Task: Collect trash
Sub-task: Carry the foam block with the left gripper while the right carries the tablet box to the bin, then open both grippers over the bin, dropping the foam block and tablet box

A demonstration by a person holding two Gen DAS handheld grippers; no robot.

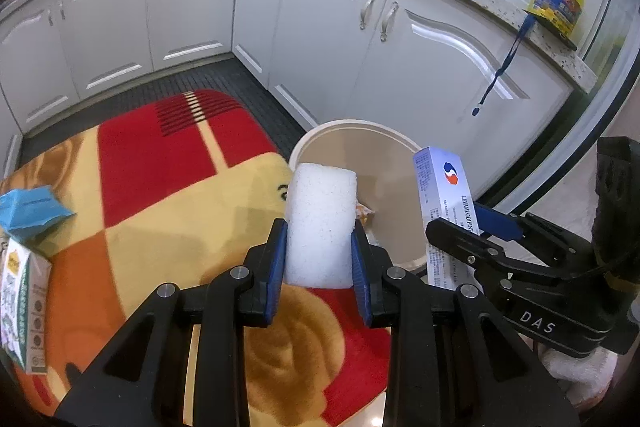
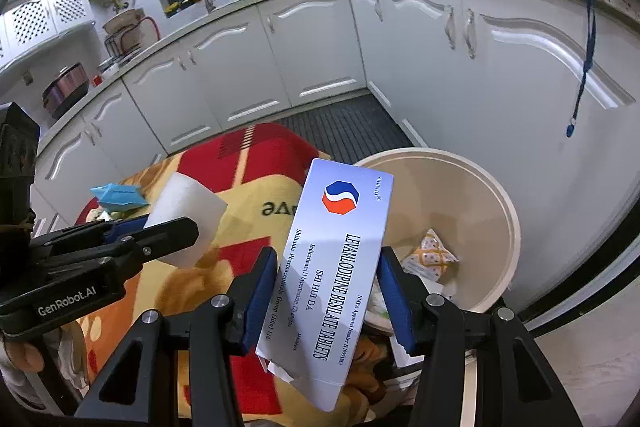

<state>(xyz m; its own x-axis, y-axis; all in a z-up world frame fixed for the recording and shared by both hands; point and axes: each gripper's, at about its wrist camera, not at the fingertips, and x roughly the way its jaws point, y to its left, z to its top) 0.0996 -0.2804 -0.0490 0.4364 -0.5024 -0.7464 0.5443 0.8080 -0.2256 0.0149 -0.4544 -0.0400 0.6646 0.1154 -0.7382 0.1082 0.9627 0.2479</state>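
Jaws clamp tablet box [image 2: 336, 263] upright, long axis tilted toward bin [image 2: 472, 195].

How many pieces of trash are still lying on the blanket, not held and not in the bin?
2: a blue torn carton at the blanket's left edge, and a white-and-green printed box just below it. More may be hidden outside the view or behind the grippers.

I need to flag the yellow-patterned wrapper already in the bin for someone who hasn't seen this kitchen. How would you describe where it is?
Find the round cream bin on the floor, in front of the white cabinets and beside the red and yellow rug. Look down inside, at its bottom: the wrapper lies there, crumpled. It is the only yellow piece with a white dotted pattern; the scraps beside it are plain pale.
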